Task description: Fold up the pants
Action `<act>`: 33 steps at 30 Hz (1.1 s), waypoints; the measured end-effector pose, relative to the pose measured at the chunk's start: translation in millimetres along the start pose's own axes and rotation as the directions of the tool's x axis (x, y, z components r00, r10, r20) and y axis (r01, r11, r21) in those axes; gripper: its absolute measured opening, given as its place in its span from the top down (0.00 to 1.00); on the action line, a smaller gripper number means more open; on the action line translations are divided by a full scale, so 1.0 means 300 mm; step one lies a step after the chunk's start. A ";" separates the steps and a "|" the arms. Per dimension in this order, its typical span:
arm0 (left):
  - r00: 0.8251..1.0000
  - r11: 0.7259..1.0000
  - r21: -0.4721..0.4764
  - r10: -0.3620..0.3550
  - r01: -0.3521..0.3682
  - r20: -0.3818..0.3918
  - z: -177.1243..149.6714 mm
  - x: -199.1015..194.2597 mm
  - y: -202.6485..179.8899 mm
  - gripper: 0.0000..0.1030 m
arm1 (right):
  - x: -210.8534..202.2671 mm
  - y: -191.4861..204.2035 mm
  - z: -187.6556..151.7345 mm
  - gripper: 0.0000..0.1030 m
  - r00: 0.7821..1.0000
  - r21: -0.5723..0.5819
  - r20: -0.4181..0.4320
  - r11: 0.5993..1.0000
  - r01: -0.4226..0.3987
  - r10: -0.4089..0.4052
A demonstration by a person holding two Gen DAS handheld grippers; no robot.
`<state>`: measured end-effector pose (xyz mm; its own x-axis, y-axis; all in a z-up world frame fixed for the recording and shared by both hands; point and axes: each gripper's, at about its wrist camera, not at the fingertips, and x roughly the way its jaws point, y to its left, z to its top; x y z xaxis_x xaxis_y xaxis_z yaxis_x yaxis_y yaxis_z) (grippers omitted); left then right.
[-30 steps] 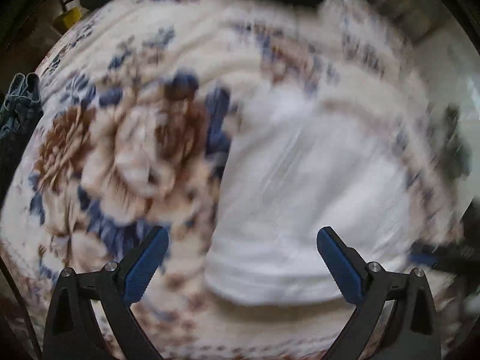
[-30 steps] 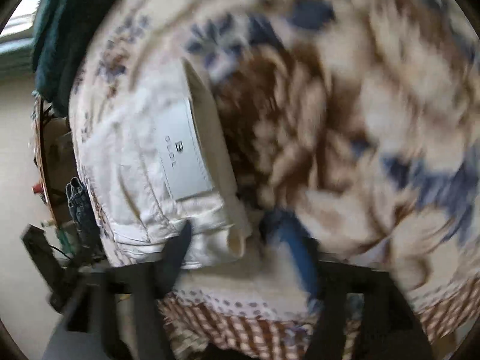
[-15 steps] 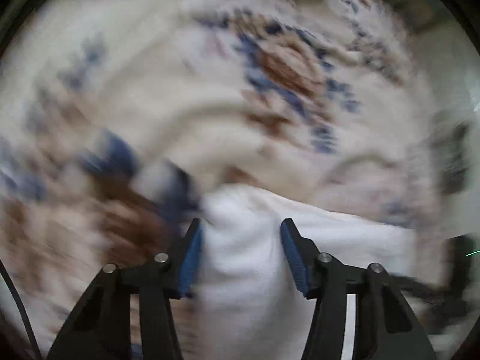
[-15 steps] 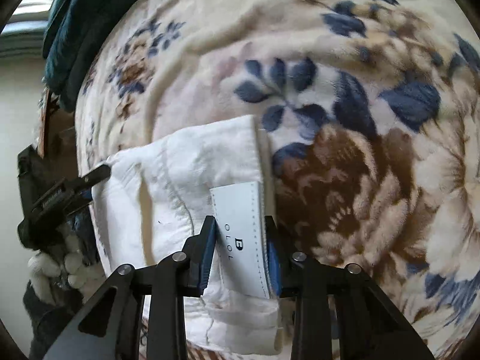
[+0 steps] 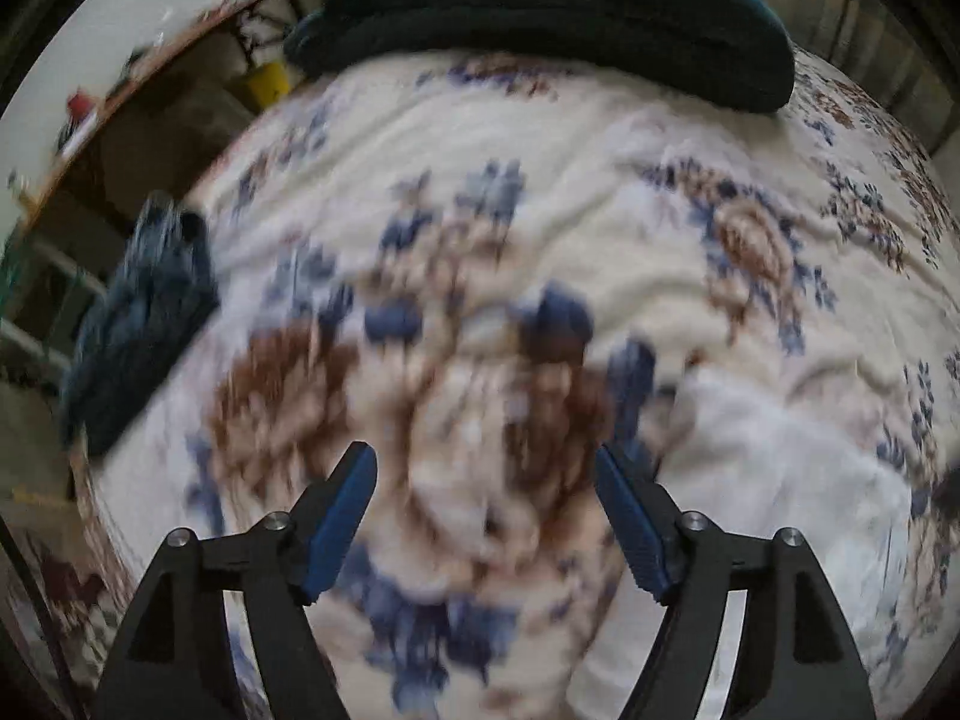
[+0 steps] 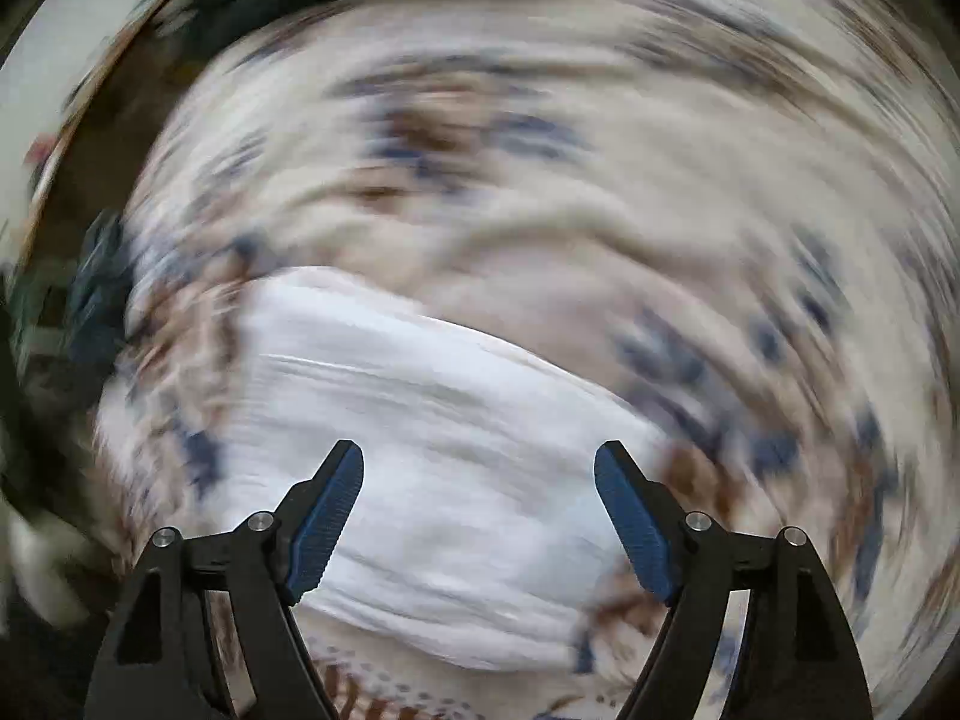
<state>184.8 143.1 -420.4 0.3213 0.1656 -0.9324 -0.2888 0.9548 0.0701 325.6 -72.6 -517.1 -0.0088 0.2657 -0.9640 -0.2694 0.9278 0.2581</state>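
The white pants (image 6: 432,420) lie folded in a compact block on a floral blanket (image 6: 600,180). In the left wrist view the pants (image 5: 780,480) sit at the lower right. My left gripper (image 5: 486,468) is open and empty above the blanket's brown flower, left of the pants. My right gripper (image 6: 480,462) is open and empty, hovering over the near part of the pants. Both views are blurred by motion.
The floral blanket (image 5: 540,180) covers the bed. A dark teal folded blanket (image 5: 540,18) lies at the far edge. A dark blue garment (image 5: 138,324) hangs off the bed's left side. Furniture and clutter stand beyond the left edge.
Both grippers were narrowed around the pants half a second ago; now both are open wide and pulled back. The left gripper has swung left off the pants.
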 end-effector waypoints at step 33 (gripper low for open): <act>0.960 0.968 -0.069 -0.250 0.243 -0.125 -0.282 0.183 -0.042 0.29 | 0.480 0.507 0.457 0.17 0.887 -0.306 -0.398 0.946 0.112 -0.234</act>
<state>129.8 119.3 -502.4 0.2682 -0.1103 -0.9570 -0.2637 0.9471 -0.1831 415.4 142.7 -608.0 -0.3281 -0.0853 -0.9408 -0.5500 0.8269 0.1168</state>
